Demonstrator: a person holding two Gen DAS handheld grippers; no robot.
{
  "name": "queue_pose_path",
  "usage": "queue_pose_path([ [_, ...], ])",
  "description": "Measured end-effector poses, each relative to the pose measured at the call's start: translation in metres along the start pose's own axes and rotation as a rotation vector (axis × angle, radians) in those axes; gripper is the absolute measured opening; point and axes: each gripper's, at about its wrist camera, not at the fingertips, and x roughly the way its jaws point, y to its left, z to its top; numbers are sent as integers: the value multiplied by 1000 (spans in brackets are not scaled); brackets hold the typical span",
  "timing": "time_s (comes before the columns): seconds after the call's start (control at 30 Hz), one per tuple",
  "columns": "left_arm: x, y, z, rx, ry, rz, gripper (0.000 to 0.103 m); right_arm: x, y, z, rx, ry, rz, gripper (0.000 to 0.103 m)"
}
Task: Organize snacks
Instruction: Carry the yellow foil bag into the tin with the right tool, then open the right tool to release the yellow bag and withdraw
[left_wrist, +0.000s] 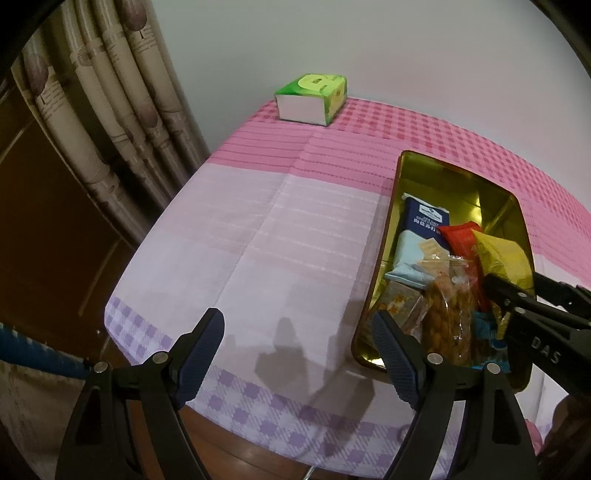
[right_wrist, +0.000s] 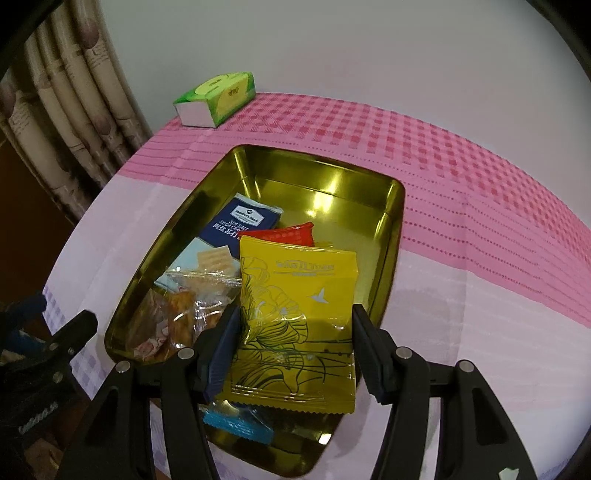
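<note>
In the gold tin (right_wrist: 391, 236), right tongs (right_wrist: 293, 332) flank the yellow packet (right_wrist: 295, 295) among other snacks.

The navy cracker packet (right_wrist: 246, 221) reads "Member's Mark" and "SEA SALT" — the right gripper's arm (left_wrist: 546, 351) bears "DAS".

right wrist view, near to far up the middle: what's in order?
Near to far: yellow packet between the right gripper fingers → red packet → bare far floor of the gold tin → pink checked tablecloth; the green tissue box sits far left.
</note>
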Motion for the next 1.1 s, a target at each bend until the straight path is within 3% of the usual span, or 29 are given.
queue_pose_path([
  [0.57, 1, -4, -1, 15, 3, 3, 82, 12, 9, -2, -20, 0, -49, 58],
  [0.93, 0, -9, -2, 29, 2, 5, 82, 3, 5, -8, -18, -20, -50, 70],
  [1.1, -1, -10, -2, 32, 0, 6, 82, -12, 9, -13, -47, -60, -60, 81],
])
